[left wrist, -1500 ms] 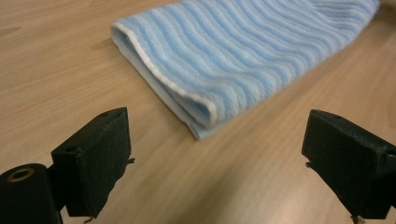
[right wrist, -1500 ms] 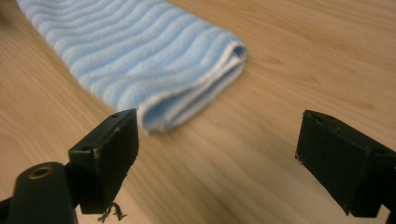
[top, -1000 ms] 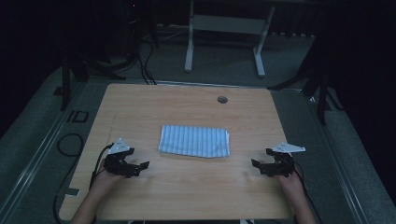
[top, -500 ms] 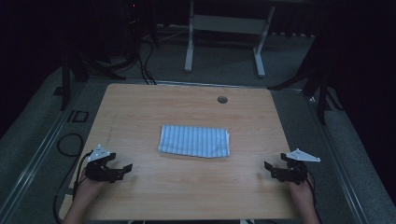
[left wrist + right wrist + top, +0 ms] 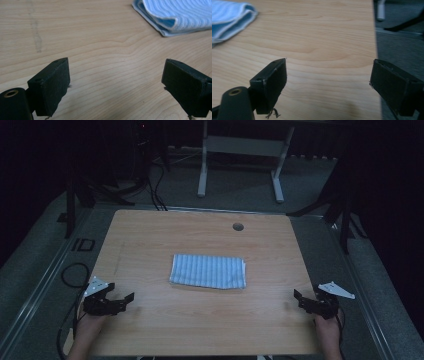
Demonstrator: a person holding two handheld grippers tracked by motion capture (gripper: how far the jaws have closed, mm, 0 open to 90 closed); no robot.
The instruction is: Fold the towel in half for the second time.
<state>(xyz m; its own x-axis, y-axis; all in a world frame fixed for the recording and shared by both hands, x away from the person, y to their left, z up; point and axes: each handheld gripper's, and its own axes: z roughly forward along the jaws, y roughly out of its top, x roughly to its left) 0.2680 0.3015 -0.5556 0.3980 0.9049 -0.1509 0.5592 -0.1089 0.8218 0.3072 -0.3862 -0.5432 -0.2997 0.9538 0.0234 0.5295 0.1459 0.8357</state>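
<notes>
Fingers point(image 5: 50, 85) spread (both grippers), cloth point(image 5: 208, 271) untouched.

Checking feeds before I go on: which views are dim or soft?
High view: dim, with dark surroundings, though the folded towel reads clearly on the table. Left gripper view: bright, wood grain sharp, near jaws slightly soft. Right gripper view: bright, towel blurred at the corner.

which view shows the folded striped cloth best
The high view: the whole folded striped cloth lies flat at the middle of the table, all edges visible. The left gripper view catches just one folded corner at its upper right, showing the layers. The right gripper view shows a corner at its upper left.
</notes>
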